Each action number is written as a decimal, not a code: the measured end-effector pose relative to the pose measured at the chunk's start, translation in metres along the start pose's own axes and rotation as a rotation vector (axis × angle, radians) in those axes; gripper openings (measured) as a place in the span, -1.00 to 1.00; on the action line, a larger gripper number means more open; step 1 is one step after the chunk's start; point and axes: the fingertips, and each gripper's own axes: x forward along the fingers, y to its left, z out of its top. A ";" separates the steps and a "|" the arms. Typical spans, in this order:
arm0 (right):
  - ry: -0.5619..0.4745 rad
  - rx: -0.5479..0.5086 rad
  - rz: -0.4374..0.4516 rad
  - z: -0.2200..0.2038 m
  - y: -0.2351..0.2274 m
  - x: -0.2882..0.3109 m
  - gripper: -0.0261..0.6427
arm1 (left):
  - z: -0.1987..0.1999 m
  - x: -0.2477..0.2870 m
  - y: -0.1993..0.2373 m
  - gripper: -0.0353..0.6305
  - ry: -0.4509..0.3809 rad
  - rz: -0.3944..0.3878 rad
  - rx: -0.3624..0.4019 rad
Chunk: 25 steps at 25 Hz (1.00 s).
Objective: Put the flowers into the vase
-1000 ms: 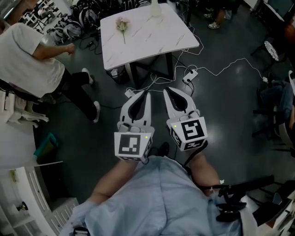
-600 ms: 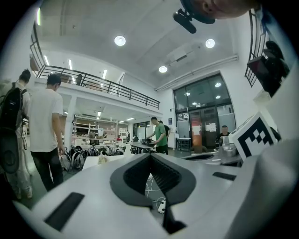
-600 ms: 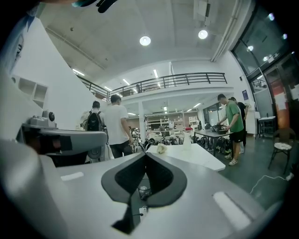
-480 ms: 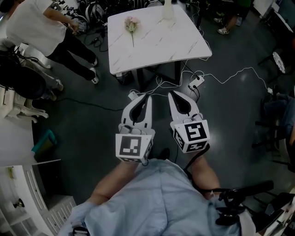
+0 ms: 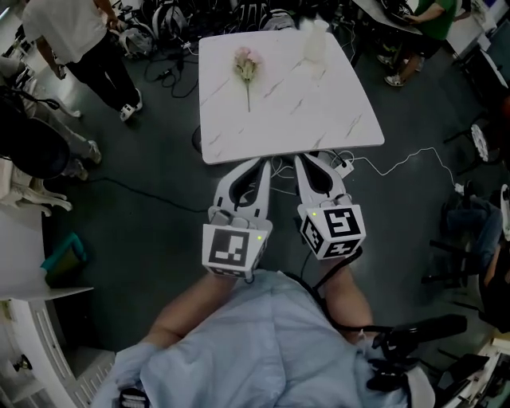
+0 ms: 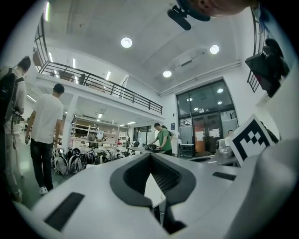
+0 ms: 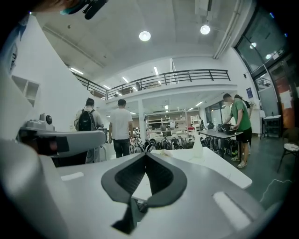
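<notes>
A pink flower (image 5: 245, 66) with a green stem lies on the white marble table (image 5: 319, 119) in the head view, left of the middle. A pale translucent vase (image 5: 315, 41) stands upright near the table's far right corner; in the right gripper view the vase (image 7: 198, 148) shows as a white cone on the table (image 7: 219, 169). My left gripper (image 5: 261, 162) and right gripper (image 5: 302, 158) are side by side at the table's near edge, well short of the flower. Both point level at the table, jaws together with nothing between them (image 6: 150, 155) (image 7: 145, 154).
A person in a white shirt (image 5: 64, 28) stands at the far left, and another in green (image 5: 425, 11) at a desk at the far right. Cables and a power strip (image 5: 344, 164) lie on the dark floor under the table. Chairs (image 5: 478, 143) stand on the right.
Both grippers have moved forward together and now reach the table's near edge. The table, flower and vase sit lower and nearer in the head view. The person in white has walked away to the far left.
</notes>
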 end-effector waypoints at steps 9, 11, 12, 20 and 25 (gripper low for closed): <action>0.014 -0.046 -0.045 0.024 -0.015 0.057 -0.92 | 0.000 0.044 0.043 -0.88 -0.012 -0.041 -0.052; 0.016 -0.050 -0.051 0.025 -0.021 0.067 -0.91 | -0.003 0.053 0.050 -0.88 -0.010 -0.040 -0.058; 0.017 -0.050 -0.052 0.026 -0.025 0.072 -0.91 | -0.005 0.058 0.053 -0.88 -0.003 -0.039 -0.059; 0.028 -0.008 -0.023 0.024 -0.066 0.132 -0.91 | -0.021 0.112 0.082 -0.88 0.045 0.016 -0.044; 0.043 0.023 0.054 0.016 -0.101 0.190 -0.91 | -0.030 0.168 0.107 -0.88 0.071 0.084 -0.018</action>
